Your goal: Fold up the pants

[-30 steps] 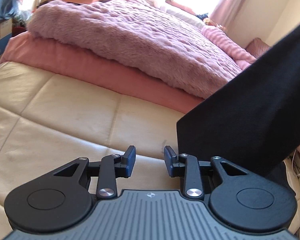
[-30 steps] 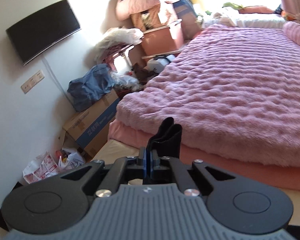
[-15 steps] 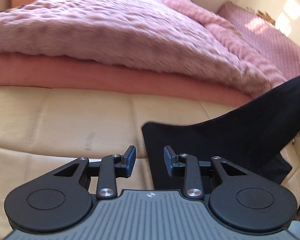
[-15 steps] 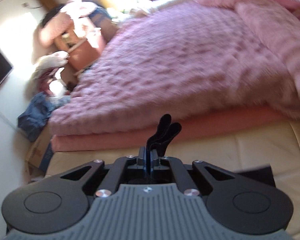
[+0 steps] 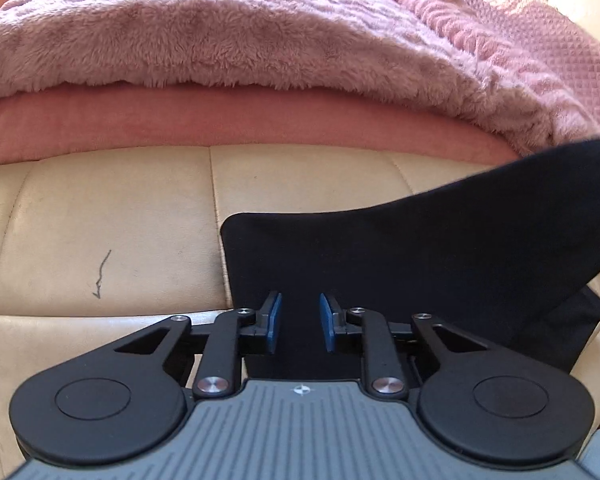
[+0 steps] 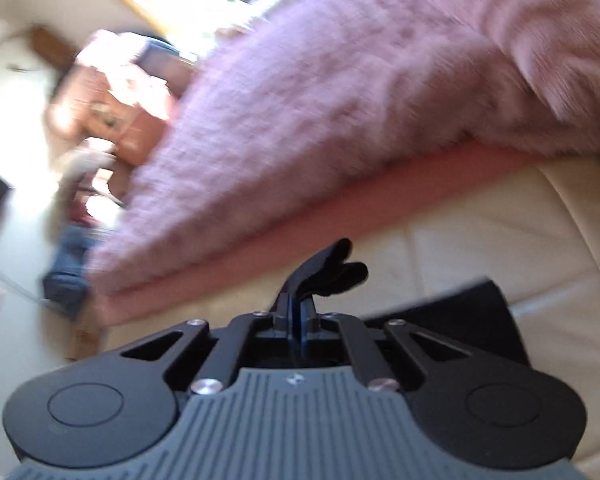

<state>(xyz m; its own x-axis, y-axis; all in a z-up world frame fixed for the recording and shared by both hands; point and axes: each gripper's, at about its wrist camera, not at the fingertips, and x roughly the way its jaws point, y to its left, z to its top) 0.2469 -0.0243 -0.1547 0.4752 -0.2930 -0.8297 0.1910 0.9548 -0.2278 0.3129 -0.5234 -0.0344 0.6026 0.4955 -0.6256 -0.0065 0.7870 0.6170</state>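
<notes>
Pinching a bunched tuft of the black pants [image 6: 332, 272] between its pressed-together jaws, our right gripper [image 6: 298, 316] is carrying that end down toward the cream leather seat [image 6: 500, 240], where a second ago it was holding the cloth up in the air with the room's wall and clutter behind it. Our left gripper [image 5: 299, 322] is hovering with its blue pads [image 5: 274, 320] spread and nothing between them, now directly above the flat black fabric; a second ago the seat alone lay under it and the pants [image 5: 420, 256] were hanging as a steep sheet off to the right. We are seeing the garment settling: its squared edge is lying on the cushion [image 5: 100, 220] just ahead of the pink blanket [image 5: 260, 40], while the right part is still rising off the surface. We judge the fold is being laid over, with flattening and release yet to come.
</notes>
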